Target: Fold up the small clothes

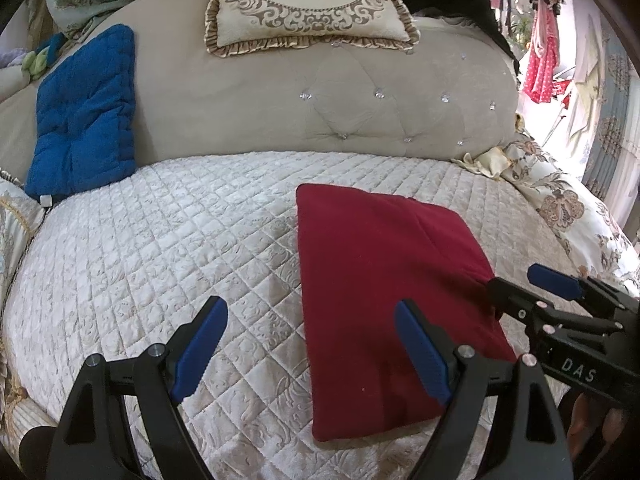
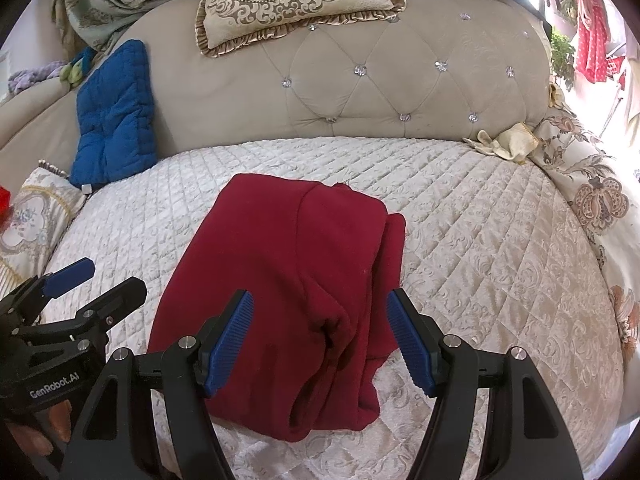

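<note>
The left claw [image 1: 310, 350] stands wide apart with nothing between its blue pads [image 1: 198, 350], poised over the near left edge of the folded red garment [image 1: 384, 288]. The right claw [image 2: 320, 338] is also parted and empty, above the garment's near end. The garment lies flat on the quilted bed cover [image 1: 160, 248]. Behind it rises a tufted headboard [image 2: 400, 80], with a blue cushion [image 1: 84, 116] leaning at left and an embroidered pillow [image 1: 308, 4] on top.

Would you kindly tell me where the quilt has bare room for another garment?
Bare quilt lies between the red garment and blue cushion, and right of the garment toward the floral bedding. Crowded near the cream cloth.
</note>
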Available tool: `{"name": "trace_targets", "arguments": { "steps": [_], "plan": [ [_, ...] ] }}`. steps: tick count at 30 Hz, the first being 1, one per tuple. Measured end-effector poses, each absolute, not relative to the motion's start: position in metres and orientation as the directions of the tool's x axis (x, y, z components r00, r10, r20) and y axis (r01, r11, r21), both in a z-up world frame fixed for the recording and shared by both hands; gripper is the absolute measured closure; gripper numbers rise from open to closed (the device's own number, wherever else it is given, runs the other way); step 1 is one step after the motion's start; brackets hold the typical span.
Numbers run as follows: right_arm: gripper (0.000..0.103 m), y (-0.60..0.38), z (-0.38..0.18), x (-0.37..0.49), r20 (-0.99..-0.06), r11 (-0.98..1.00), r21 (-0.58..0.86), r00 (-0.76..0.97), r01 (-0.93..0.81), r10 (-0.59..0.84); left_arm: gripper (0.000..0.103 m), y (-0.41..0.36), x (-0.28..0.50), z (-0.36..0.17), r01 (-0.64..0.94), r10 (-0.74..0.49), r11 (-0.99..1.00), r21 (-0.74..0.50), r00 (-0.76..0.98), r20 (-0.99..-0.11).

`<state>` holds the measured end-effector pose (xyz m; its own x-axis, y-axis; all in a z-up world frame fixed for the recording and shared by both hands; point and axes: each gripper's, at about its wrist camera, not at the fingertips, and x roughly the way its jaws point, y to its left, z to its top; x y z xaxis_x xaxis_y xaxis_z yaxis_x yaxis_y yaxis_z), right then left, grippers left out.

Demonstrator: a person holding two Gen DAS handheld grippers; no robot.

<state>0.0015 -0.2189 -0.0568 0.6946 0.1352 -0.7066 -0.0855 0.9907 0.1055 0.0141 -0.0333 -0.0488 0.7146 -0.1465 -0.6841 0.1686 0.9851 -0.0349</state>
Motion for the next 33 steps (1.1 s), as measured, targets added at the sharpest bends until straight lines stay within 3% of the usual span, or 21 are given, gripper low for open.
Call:
{"name": "trace_targets", "arguments": {
  "steps": [33],
  "plan": [
    [0.054,-0.2184,-0.0582,0.0006,-0.707,0.992,0.098,0.697,-0.078,0.124,0.014,-0.0328,0.0176,-0.0471,0.137,-0.113,0.99,-0.022,0.705,-0.701]
  ]
}}
